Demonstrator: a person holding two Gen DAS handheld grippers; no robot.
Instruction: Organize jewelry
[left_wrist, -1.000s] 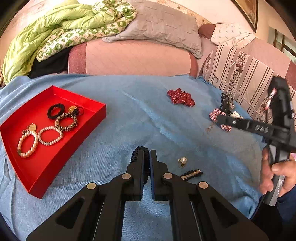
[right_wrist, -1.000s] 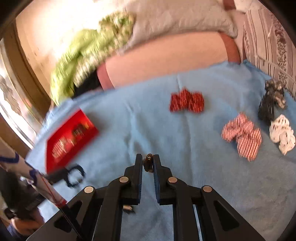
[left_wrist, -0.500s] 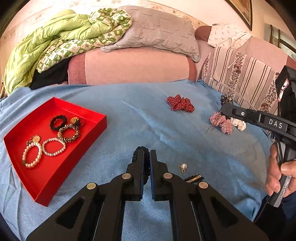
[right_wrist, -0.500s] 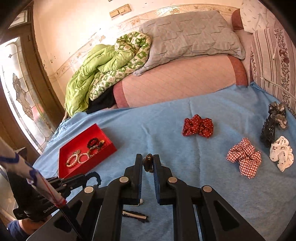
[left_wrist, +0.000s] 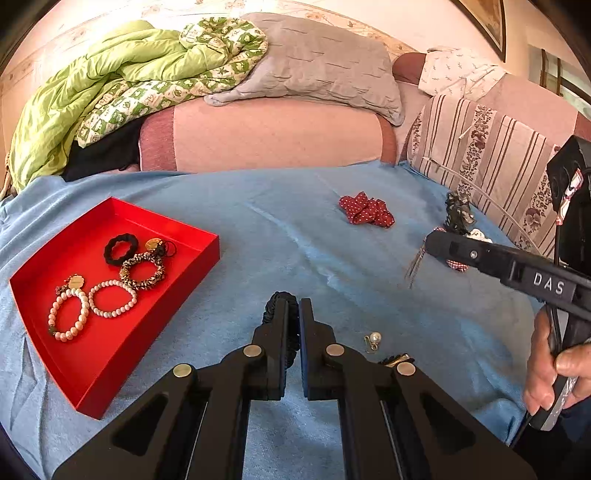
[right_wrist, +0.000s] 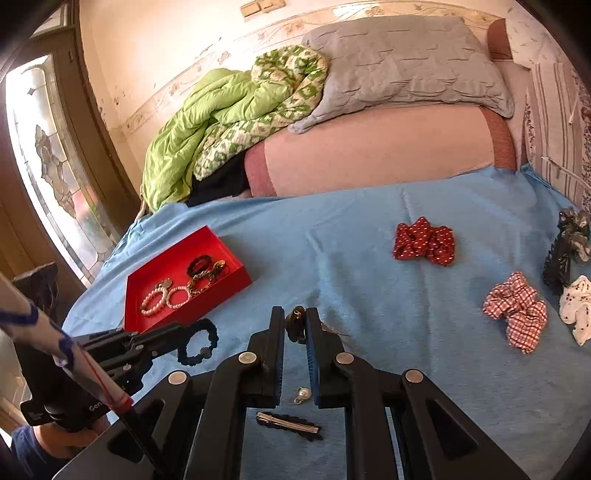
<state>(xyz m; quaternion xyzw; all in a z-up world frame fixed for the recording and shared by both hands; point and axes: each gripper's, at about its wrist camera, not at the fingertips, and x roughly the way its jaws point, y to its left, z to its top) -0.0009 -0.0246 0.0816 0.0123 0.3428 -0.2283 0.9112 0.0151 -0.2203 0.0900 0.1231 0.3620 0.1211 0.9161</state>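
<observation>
My left gripper (left_wrist: 293, 308) is shut on a black braided hair tie (left_wrist: 275, 300), held above the blue bedspread; the tie also shows in the right wrist view (right_wrist: 197, 341). My right gripper (right_wrist: 295, 319) is shut on a small dark pendant (right_wrist: 295, 325) with a thin chain (left_wrist: 413, 264) hanging down. The red tray (left_wrist: 192, 266) at the left holds pearl bracelets (left_wrist: 68, 314), a patterned bracelet (left_wrist: 142, 266) and a black hair tie (left_wrist: 121, 249). A pearl earring (left_wrist: 373, 339) and a dark hair clip (right_wrist: 288, 424) lie on the spread below the grippers.
A red dotted scrunchie (right_wrist: 424, 242) lies mid-bed. A red checked scrunchie (right_wrist: 517, 308), a white one (right_wrist: 578, 306) and a black claw clip (right_wrist: 559, 264) lie at the right. Pillows and a green quilt (right_wrist: 221, 122) are piled at the bedhead.
The right gripper has swung left toward the tray with the pendant. The left gripper has lifted slightly with the hair tie still in it.
</observation>
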